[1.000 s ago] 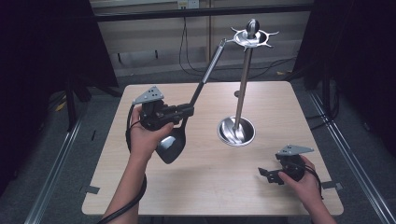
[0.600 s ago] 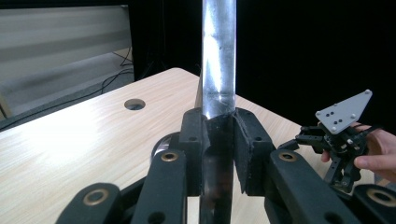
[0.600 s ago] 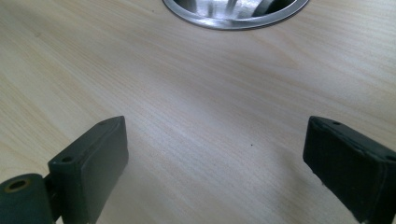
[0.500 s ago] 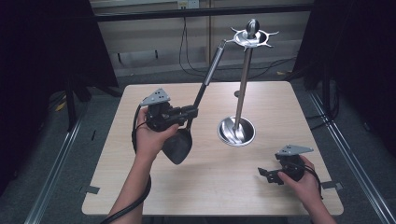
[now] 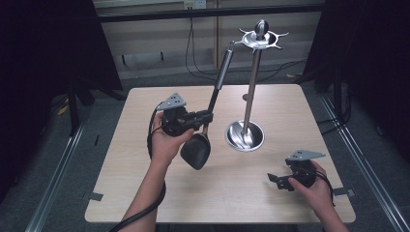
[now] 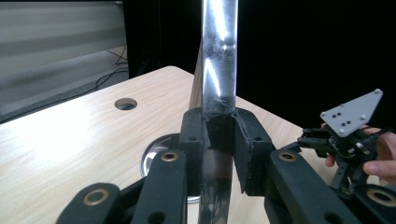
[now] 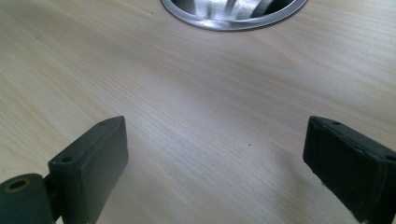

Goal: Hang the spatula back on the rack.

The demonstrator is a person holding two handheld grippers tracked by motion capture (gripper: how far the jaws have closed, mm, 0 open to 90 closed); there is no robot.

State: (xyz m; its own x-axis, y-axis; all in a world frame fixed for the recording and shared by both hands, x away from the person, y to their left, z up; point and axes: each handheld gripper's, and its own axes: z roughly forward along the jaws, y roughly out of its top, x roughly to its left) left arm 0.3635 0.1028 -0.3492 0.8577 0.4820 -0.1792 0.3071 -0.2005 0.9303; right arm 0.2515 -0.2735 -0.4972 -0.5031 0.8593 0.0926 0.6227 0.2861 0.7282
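The left gripper [image 5: 205, 116] holds a long-handled ladle [image 5: 212, 104], its jaws clamped on the metal handle low down, just above the black bowl [image 5: 196, 151]. In the left gripper view the shiny handle [image 6: 218, 56] runs straight up between the two pads [image 6: 245, 140], which press it from both sides, so the grip looks firm. Gripping near the heavy end probably keeps the tool from swinging, while the long handle leans up and to the right toward the crown of hooks [image 5: 261, 39] on top of the utensil stand [image 5: 251, 87]. The handle's upper tip is close to a hook, though I cannot tell whether it touches or has caught. The bowl hangs above the table [image 5: 145, 193], left of the middle, just beside the stand's round steel base [image 5: 244, 136].

The stand sits slightly right of the table's centre, its pole upright. The tilt of the ladle suggests the work in hand is hanging it on the stand, and that step does not look finished.

The right gripper [image 5: 278, 180] rests low near the table's near right corner, well apart from the stand. In the right gripper view its jaws stand wide with nothing but bare wood between them, and the rim of the base [image 7: 233, 18] lies ahead, so it seems parked, perhaps ready to steady the base if the pole tips
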